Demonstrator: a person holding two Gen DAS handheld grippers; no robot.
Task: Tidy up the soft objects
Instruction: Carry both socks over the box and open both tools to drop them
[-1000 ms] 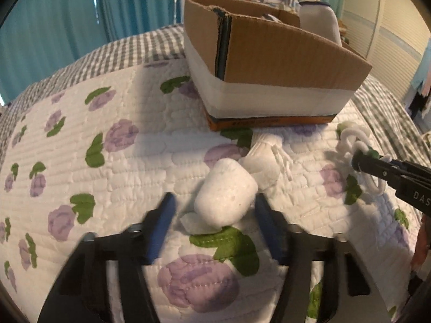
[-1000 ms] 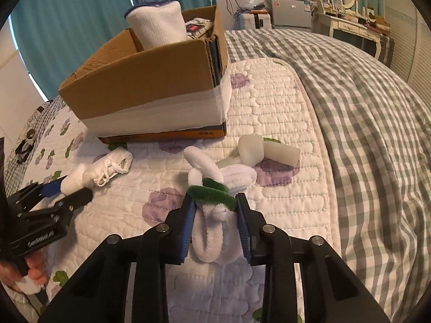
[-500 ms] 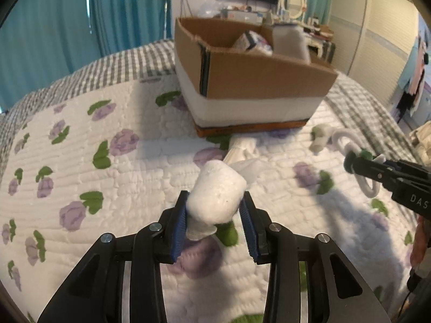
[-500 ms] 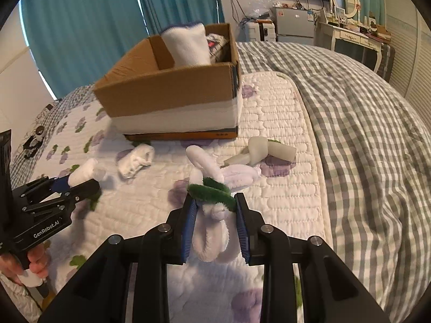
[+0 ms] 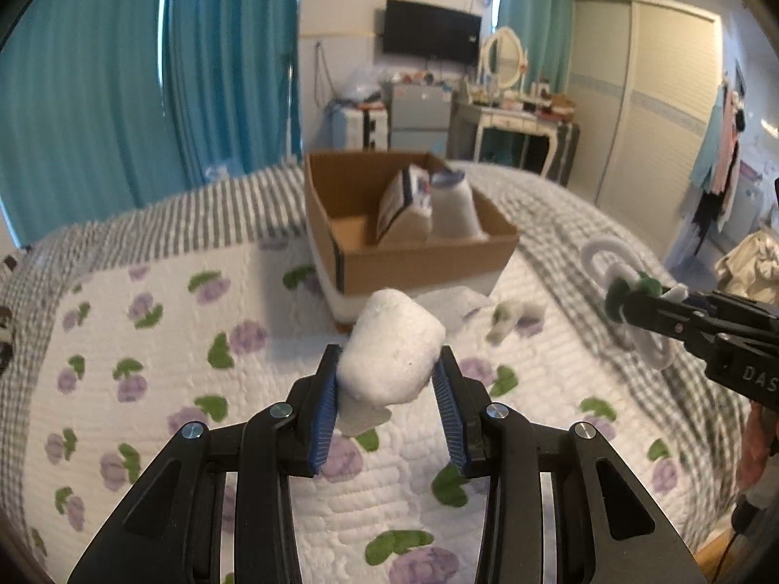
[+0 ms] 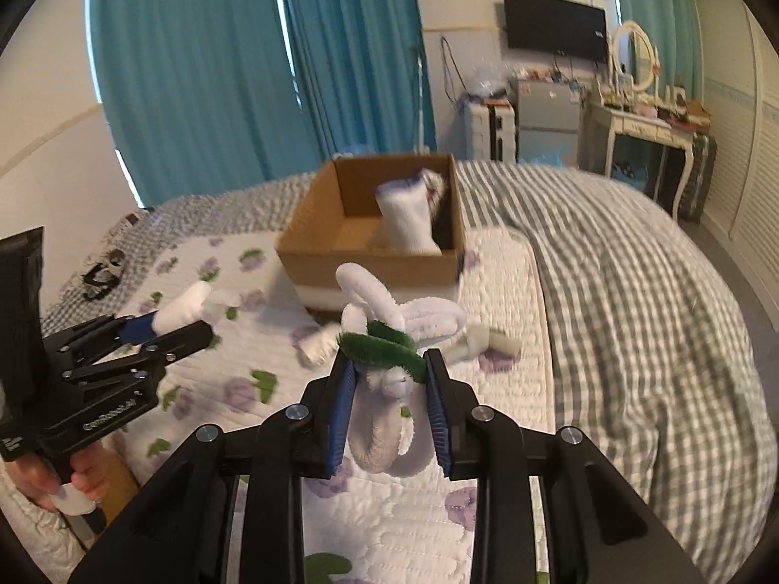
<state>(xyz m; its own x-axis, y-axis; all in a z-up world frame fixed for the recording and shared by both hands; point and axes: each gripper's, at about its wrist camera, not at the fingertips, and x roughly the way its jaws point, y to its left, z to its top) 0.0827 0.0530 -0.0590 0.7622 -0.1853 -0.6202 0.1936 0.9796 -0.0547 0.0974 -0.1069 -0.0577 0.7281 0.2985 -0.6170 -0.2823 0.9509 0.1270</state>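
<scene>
1. white rolled sock (image 5: pixel 392 348) is clamped between the pads of the left claw (image 5: pixel 387 379), lifted clear of the quilt (image 5: pixel 146 340); its long axis points up and ahead.
2. cardboard box (image 5: pixel 414 263) is seen straight ahead and lower, open side up; the left claw is judged nearer it.
3. white fuzzy loops with a green band (image 6: pixel 384 340) are held shut in the right claw (image 6: pixel 387 401), loops pointing ahead toward the box.

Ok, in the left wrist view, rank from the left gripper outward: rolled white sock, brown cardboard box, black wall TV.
1. Rolled white sock, clamped in the left gripper.
2. Brown cardboard box, straight ahead on the bed.
3. Black wall TV, far back wall.
</scene>
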